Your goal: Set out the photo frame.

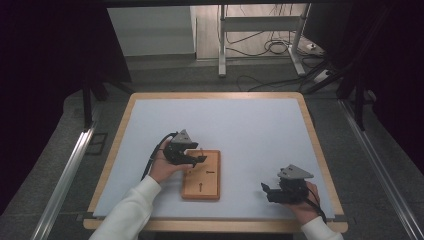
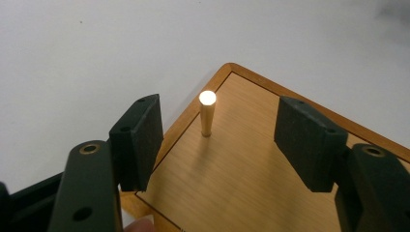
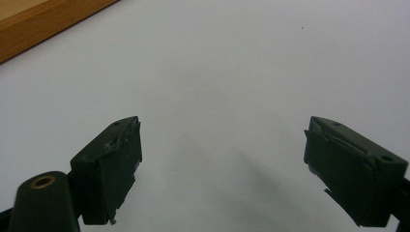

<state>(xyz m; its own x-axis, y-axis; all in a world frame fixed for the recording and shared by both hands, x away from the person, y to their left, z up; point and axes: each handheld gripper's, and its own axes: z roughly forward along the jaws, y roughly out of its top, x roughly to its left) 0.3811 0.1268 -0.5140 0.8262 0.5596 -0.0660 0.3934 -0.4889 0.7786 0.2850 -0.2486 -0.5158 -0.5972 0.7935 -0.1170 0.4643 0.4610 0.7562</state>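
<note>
High view has the pale surface [image 1: 250, 125] mid-frame, wood-edged, with cables [image 1: 272, 47] and a metal stand [image 1: 222, 40] on the floor up top; the sides go pretty dark; wooden board [image 1: 201, 175] sits lower centre, its markings too small to read; left tongs [image 2: 217, 140] gape around an upright peg [image 2: 207, 113]; right tongs [image 3: 222, 164] wide over bare surface, lower right.

A wooden-rimmed table [image 1: 131, 107] carries a pale mat [image 1: 240, 125] and a wooden board [image 1: 210, 186].
</note>
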